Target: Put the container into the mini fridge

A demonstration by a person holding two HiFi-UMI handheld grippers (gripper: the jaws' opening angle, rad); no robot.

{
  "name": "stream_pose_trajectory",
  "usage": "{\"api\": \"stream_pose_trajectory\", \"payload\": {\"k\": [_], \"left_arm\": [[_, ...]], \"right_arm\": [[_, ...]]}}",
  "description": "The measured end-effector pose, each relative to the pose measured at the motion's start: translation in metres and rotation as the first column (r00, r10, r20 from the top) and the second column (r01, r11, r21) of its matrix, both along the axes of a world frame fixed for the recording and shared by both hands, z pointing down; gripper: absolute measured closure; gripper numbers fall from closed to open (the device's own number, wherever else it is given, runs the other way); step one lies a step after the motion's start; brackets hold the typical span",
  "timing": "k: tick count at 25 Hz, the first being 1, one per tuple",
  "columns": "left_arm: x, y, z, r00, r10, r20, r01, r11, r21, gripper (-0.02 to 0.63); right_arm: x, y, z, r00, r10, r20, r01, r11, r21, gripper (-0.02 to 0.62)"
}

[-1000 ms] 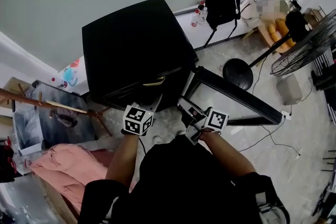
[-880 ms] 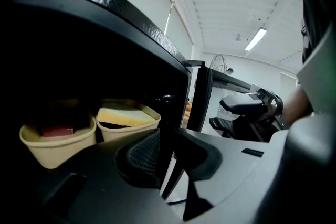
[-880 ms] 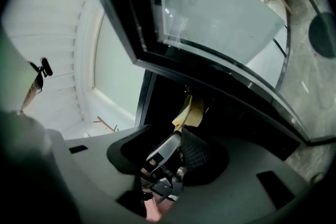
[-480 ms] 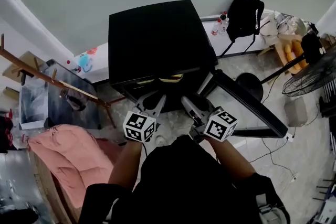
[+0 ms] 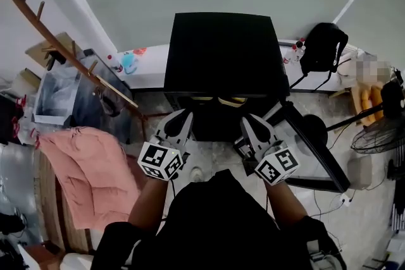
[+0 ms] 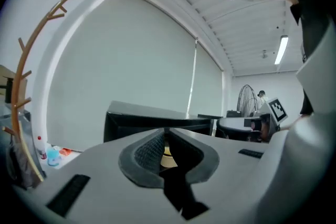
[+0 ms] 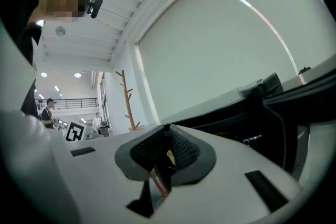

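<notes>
Holding the left tool point(image 5: 179, 118) level in front of the black mini fridge point(image 5: 221, 50), jaws just closing down to a thin slit, pinching nothing. Holding the right tool point(image 5: 253, 123) beside it, jaws also just closing to a thin slit, gripping nothing either. Seeing through both slits to the yellowish container point(image 6: 167, 157), sitting apart from both tools inside the mini fridge, just under its top edge. Showing the fridge door point(image 5: 313, 148) hanging open on the right side. Further out: pink cloth point(image 5: 88, 167) lying at left, wooden coat rack point(image 5: 63, 47) slanting above it, black backpack point(image 5: 323, 47) sitting by the wall at right, fan point(image 5: 380, 136) standing at far right.
</notes>
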State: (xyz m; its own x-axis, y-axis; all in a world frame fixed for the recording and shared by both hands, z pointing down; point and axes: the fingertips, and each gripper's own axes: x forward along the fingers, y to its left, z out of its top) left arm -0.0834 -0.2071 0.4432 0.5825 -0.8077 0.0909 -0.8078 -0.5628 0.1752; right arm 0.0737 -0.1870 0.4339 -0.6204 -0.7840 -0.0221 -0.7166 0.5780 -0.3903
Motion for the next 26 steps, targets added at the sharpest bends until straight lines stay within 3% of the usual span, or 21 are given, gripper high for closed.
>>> {"api": "stream_pose_trajectory", "payload": {"k": [4, 13, 26], "left_arm": [[-0.019, 0.002, -0.022, 0.998, -0.061, -0.001, 0.061, 0.997, 0.055, 0.565], [-0.027, 0.008, -0.034, 0.997, -0.079, -0.008, 0.079, 0.992, 0.098, 0.565], [-0.019, 0.014, -0.024, 0.998, -0.06, -0.037, 0.062, 0.996, 0.062, 0.565]], "right_arm": [[-0.009, -0.002, -0.008, 0.999, 0.008, -0.04, -0.006, 0.999, 0.045, 0.552], [-0.008, -0.002, -0.015, 0.997, 0.056, -0.052, -0.053, 0.996, 0.067, 0.558], [0.007, 0.008, -0.009, 0.993, 0.096, -0.064, -0.093, 0.995, 0.041, 0.56]]}}
